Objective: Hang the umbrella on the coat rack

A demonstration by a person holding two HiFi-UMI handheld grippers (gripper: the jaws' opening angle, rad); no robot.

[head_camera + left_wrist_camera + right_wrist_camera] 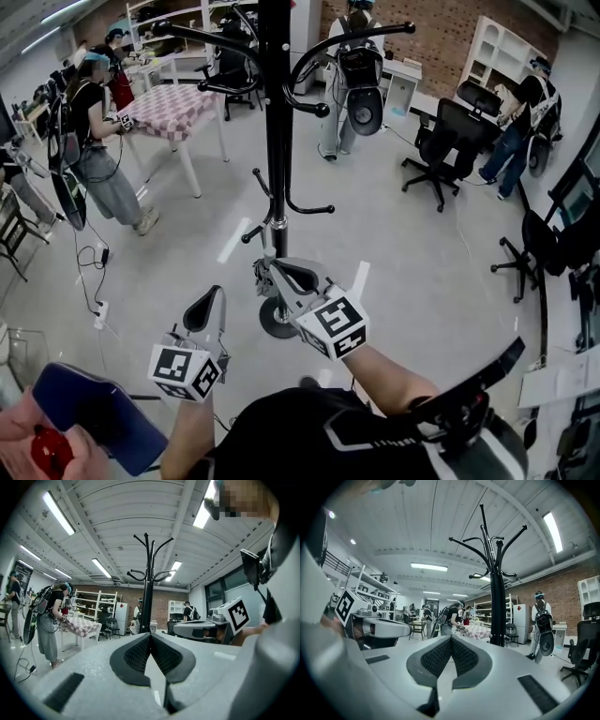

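both my grippers are shut tight w/ nothing in them. left gripper (208,305) is low & near me. right gripper (284,274) is up close to the coat rack (276,141) pole. rack stands in the middle, just in front of me.

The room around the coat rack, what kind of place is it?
Probably a big shared workroom or lab, not a home: rolling office chairs, white shelves by a brick wall, and several people wearing backpack gear.
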